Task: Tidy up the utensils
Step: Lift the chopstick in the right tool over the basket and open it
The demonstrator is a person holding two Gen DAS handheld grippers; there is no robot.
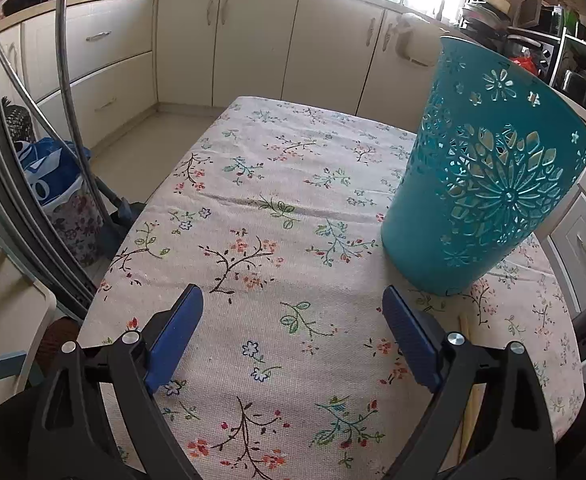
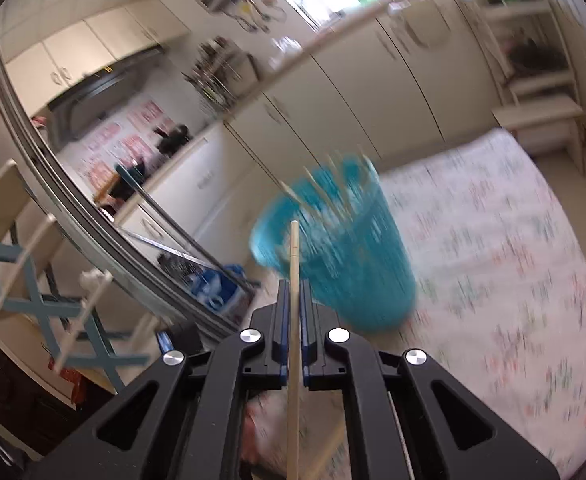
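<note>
Cream kitchen cabinets (image 1: 229, 44) behind, a table under a floral tablecloth (image 1: 261, 208) in front. Left gripper (image 1: 293, 320) released, blue pads (image 1: 175, 336) spread wide apart over bare cloth, nothing between them. Ahead and to the right of that gripper, a teal cut-out utensil holder (image 1: 481, 176), standing on the cloth, light sticks faintly visible through its lattice. Just right of the right-hand pad, partly hidden under the gripper frame, a wooden chopstick (image 1: 464, 328) lying on the cloth, running back toward the camera.

Right gripper (image 2: 293, 300) clenched on a wooden chopstick (image 2: 294, 264), pads pressed against both its sides. Stick running lengthwise along the fingers, its tip poking out past the fingertips, the rest trailing back under the frame. Straight ahead of the tip, and slightly right, the same teal holder (image 2: 349, 260), heavily blurred, with several light chopsticks (image 2: 313, 184) sticking up out of its mouth. Held tip overlapping the near rim in this view; touching or short of it cannot be told through the blur. To the left of that gripper, a blue-and-white chair (image 2: 33, 264) and a dark stove area further off.
</note>
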